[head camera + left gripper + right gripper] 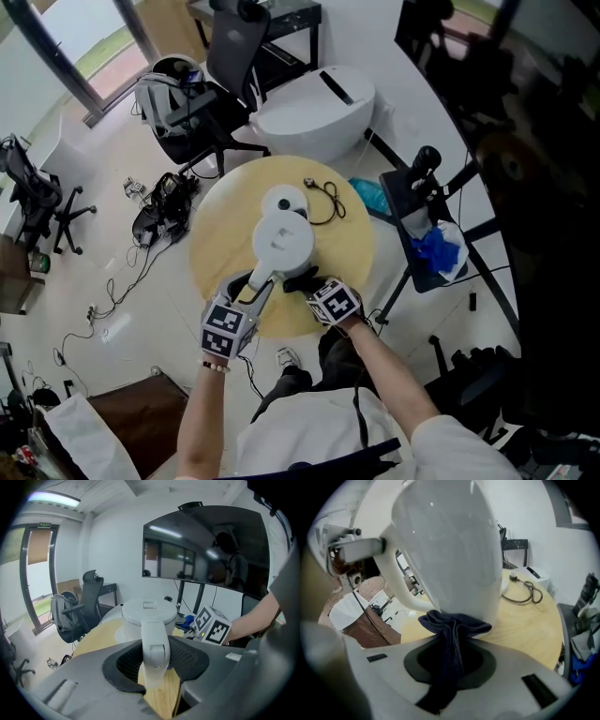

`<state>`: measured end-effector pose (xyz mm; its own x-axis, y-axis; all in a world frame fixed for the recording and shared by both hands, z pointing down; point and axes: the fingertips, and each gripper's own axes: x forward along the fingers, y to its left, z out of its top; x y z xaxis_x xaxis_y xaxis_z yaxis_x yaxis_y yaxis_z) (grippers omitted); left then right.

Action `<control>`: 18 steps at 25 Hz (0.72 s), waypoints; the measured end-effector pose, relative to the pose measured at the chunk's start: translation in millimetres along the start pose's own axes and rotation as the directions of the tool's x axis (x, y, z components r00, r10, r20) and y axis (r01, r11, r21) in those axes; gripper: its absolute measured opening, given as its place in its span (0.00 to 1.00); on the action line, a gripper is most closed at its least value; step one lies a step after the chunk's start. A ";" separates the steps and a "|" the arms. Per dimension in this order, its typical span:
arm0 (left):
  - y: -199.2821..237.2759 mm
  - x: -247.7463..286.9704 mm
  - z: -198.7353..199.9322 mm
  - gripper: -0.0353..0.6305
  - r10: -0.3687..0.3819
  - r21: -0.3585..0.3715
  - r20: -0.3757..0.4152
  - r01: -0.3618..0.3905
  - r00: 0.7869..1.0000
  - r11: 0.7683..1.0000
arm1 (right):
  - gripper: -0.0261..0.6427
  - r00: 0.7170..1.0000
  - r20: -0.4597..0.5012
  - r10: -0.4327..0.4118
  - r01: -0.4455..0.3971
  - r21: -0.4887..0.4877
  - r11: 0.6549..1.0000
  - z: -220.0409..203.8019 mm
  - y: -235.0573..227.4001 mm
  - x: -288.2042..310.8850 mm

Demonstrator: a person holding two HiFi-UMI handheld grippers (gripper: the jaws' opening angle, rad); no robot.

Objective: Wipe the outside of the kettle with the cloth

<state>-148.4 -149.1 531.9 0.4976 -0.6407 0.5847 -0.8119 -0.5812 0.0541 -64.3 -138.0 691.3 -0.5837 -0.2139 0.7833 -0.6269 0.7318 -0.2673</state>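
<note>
Where the round wooden table (211,248) fills the middle of the head view, the white kettle (281,240) stands upright near its centre, with its handle (154,651) pointing to the lower edge of the frame, toward you. Your left gripper (255,287) is clenched on that handle: in the left gripper view the white handle sits squeezed between the two black pads, and the kettle's lid shows above it. Your right gripper (450,665) is clamped on the dark blue cloth (452,630). The cloth bunches out past the jaws and presses against the low part of the kettle's side, just above the tabletop. The kettle's wall fills the upper middle of the right gripper view. In the head view this gripper lies just right of the handle, and both marker cubes sit side by side at the table's lower rim.

Above the kettle in the head view a white disc (284,200) lies on the table — touching the kettle or just beside it, I cannot tell which. A black cord (325,200) loops to its right. Off the table, a black office chair (234,52) stands at the upper middle, and a blue bundle (436,251) rests on a black stand at the right. A large dark screen (206,545) fills the upper right of the left gripper view.
</note>
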 end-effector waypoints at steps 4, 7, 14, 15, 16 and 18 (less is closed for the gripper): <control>4.5 -1.4 0.2 0.31 -0.077 0.053 -0.012 0.077 0.997 0.996 | 0.14 0.993 0.118 -0.001 0.012 -0.093 0.996 37.2 9.4 -60.5; 8.2 -4.0 -0.8 0.31 -0.134 0.097 -0.032 0.137 0.990 0.986 | 0.14 0.986 0.165 -0.007 0.040 -0.195 0.980 60.0 16.5 -98.5; 7.1 -8.1 -6.0 0.31 -0.270 0.178 -0.068 0.278 0.960 0.944 | 0.14 0.988 0.152 0.018 0.021 -0.251 0.968 63.6 27.4 -121.6; 7.9 -8.6 -8.4 0.31 -0.282 0.184 -0.077 0.291 0.956 0.939 | 0.14 0.991 0.135 0.020 0.015 -0.250 0.968 58.0 27.5 -115.4; 9.0 -9.1 -9.8 0.31 -0.290 0.189 -0.084 0.302 0.953 0.934 | 0.14 0.994 0.112 0.019 0.010 -0.248 0.969 51.2 26.6 -107.0; 9.7 -9.9 -10.0 0.31 -0.305 0.198 -0.095 0.319 0.947 0.927 | 0.14 0.998 0.052 0.019 -0.006 -0.232 0.973 33.0 22.8 -84.7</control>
<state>-164.2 -143.4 534.7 0.6901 -0.3818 0.6148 -0.5339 -0.8421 0.0763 -46.1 -124.5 600.3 -0.6217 -0.2335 0.7476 -0.4863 0.8633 -0.1348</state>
